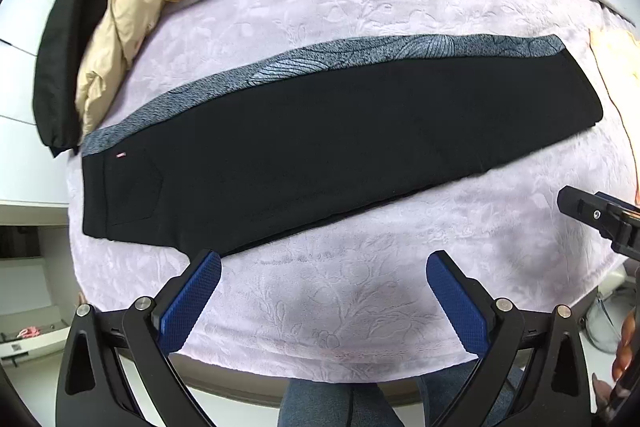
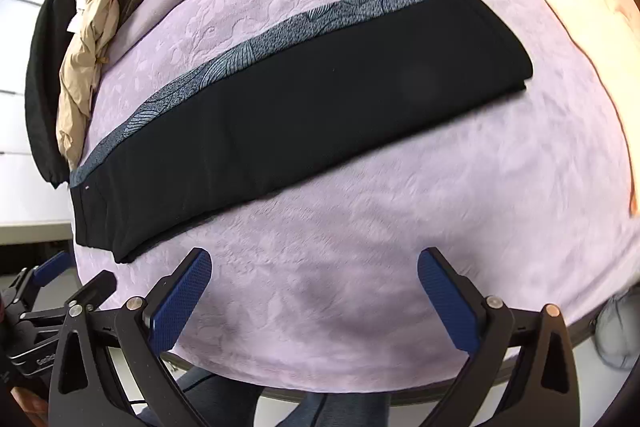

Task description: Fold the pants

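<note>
Across the table [image 1: 360,311], running from eight o'clock to two o'clock: pants [image 1: 320,147], black, matte, folded lengthwise leg on leg; grey leaf-printed band along the far edge; waistband at the left end, cuffs at the right.

Cover: lilac plush, embossed flowers, likely grippy.

Left gripper [image 1: 323,259]: blue ridged fingers spread wide, empty, near the pants' near edge.

Right gripper [image 2: 314,257]: likewise wide, empty, over bare cover.

Risks, judged: pinching only the top layer would split the stacked legs; plush drag could wrinkle the fold; clothes pile [image 1: 132,19] at ten o'clock may snag the waistband.
</note>
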Motion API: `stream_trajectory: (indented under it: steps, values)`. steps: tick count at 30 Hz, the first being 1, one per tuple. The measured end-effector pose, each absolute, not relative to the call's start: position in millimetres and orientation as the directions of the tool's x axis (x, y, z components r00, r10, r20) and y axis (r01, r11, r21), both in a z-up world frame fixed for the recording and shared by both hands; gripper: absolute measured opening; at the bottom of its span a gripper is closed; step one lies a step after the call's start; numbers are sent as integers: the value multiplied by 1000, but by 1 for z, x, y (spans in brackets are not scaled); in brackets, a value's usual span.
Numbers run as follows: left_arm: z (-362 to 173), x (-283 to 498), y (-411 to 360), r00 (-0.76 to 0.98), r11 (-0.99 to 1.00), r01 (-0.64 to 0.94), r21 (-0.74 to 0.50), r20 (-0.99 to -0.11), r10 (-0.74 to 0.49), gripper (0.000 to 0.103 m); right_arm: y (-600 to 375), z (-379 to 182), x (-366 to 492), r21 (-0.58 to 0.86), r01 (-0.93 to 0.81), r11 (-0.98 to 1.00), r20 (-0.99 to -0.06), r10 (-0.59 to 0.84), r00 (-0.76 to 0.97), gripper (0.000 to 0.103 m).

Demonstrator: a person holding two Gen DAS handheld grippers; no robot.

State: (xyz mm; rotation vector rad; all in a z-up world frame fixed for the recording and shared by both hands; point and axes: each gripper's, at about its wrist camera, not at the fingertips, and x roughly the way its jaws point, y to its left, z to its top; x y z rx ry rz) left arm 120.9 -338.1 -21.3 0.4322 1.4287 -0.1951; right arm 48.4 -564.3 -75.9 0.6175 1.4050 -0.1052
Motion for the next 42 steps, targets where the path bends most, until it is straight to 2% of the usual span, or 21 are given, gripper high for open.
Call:
stream_trajectory:
  steps: [7,13,20,21,24,27,33,38,40,42]
  values:
    - [-16,126,-337,146,919,336,209,-975,168,103,-582,-83,57,377,413,829,-926,321,201,103]
    - [-29,131,-335,116,924,313,219,-975,192,103,-601,-95,52,386,498,776,-922,330,201,103]
    - [-55,138,-340,62,935,318,155,-988,143,103,-626,-104,51,418,532,737,-908,351,228,103]
    - [-59,140,-344,63,933,327,149,-989,136,103,-629,-104,53,428,530,732,-904,355,240,100]
    - [-72,150,-360,79,929,344,139,-990,119,103,-630,-105,64,460,510,727,-888,374,269,85]
    - [-92,162,-380,104,929,344,137,-989,107,103,-625,-108,82,488,457,744,-872,398,284,84]
    - [-140,184,-398,115,924,332,189,-981,159,103,-624,-141,109,392,398,829,-920,346,185,84]
    - [-134,192,-395,118,925,329,191,-980,160,103,-650,-137,111,325,405,855,-942,258,213,84]
    - [-128,191,-392,119,922,330,200,-978,169,103,-668,-127,104,372,471,799,-924,272,268,85]
    - [-121,189,-387,118,927,323,191,-980,161,103,-688,-122,91,480,534,696,-875,340,344,85]
